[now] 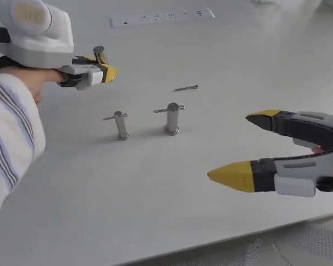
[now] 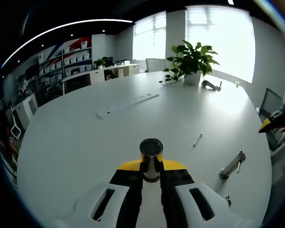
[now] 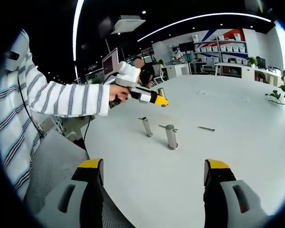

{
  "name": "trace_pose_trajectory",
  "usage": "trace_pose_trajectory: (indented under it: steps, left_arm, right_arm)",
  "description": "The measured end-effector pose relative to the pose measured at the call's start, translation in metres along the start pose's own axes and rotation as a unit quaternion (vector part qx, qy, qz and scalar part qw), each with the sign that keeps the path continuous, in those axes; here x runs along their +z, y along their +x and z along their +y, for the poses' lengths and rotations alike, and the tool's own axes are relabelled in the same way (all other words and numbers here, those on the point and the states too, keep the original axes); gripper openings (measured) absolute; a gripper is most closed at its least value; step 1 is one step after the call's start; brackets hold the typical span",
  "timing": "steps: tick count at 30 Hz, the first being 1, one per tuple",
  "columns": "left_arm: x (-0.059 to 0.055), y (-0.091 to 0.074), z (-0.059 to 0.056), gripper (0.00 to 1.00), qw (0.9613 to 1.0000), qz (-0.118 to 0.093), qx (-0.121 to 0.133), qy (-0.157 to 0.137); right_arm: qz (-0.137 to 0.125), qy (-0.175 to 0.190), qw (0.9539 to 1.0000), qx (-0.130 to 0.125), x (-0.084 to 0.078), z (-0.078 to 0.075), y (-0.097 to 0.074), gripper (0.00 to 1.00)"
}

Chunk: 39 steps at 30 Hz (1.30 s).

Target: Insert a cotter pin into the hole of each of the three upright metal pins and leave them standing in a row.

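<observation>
**STATUS: ONE PIN IN THE LEFT TOOL, TWO PINS STANDING**

We take the power strip [image 1: 161, 18] on the white table [image 1: 155, 216] as our reference. The left gripper [image 1: 108, 72] is to the left of the strip and nearer to us. Its jaws are drawn narrow onto the held metal pin [image 1: 99, 55], which points head up. We cannot tell whether this pin touches the table.

The right gripper [image 1: 228, 147] grips nothing. Its jaws stand wide, well apart from the strip at the near right.

The left standing pin [image 1: 121, 126] and the right standing pin [image 1: 172, 119] stand upright side by side, on our side of the strip. A first cotter pin [image 1: 112, 117] crosses the head of the left one, and a second cotter pin [image 1: 165, 109] crosses the head of the right one. A loose cotter pin [image 1: 186, 87] lies flat between the strip and the right standing pin.
</observation>
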<state>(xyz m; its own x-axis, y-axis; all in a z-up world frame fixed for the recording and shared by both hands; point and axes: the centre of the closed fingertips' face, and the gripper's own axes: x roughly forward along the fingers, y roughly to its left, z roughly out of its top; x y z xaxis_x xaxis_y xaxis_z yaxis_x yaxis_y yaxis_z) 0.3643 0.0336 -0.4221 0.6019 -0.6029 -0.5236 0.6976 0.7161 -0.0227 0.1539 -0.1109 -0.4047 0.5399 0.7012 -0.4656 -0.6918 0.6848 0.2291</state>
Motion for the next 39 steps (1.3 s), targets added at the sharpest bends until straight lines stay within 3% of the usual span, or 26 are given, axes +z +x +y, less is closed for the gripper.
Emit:
trace_pose_trajectory:
  steps: [2,5,8,13,17,21,26,31,39]
  left_arm:
    - [0.005,-0.007,-0.006,0.09,1.0000,-0.005,-0.005,0.007]
    - [0.010,-0.017,-0.015,0.09,0.9988,-0.003,-0.003,0.048]
    - [0.016,-0.027,-0.030,0.09,0.9988,-0.014,-0.013,0.045]
    - [0.030,-0.046,-0.066,0.09,0.9971,-0.033,-0.034,0.059]
    - [0.035,-0.048,-0.079,0.09,0.9953,-0.040,-0.052,0.071]
    - [0.033,-0.046,-0.090,0.09,0.9926,-0.035,-0.070,0.093]
    - [0.023,-0.050,-0.117,0.10,0.9890,-0.026,-0.094,0.111]
    - [0.009,-0.054,-0.139,0.10,0.9869,-0.019,-0.116,0.110]
    - [-0.012,-0.053,-0.161,0.10,0.9871,-0.012,-0.137,0.081]
  right_arm:
    - [-0.003,-0.001,1.0000,0.003,0.001,0.002,0.000,0.86]
    - [-0.002,-0.006,1.0000,0.005,0.002,0.004,0.000,0.86]
    - [-0.002,-0.011,0.9999,0.006,0.002,0.003,-0.001,0.86]
    - [-0.001,-0.018,0.9998,0.008,0.003,0.005,-0.002,0.86]
    - [0.000,-0.020,0.9998,0.006,0.003,0.005,-0.003,0.86]
    - [-0.001,-0.021,0.9998,0.005,0.004,0.005,-0.004,0.86]
    - [-0.003,-0.019,0.9998,0.005,0.005,0.006,-0.003,0.86]
    - [-0.001,-0.019,0.9998,0.004,0.004,0.007,-0.002,0.86]
    - [0.000,-0.017,0.9998,0.004,0.003,0.005,-0.002,0.86]
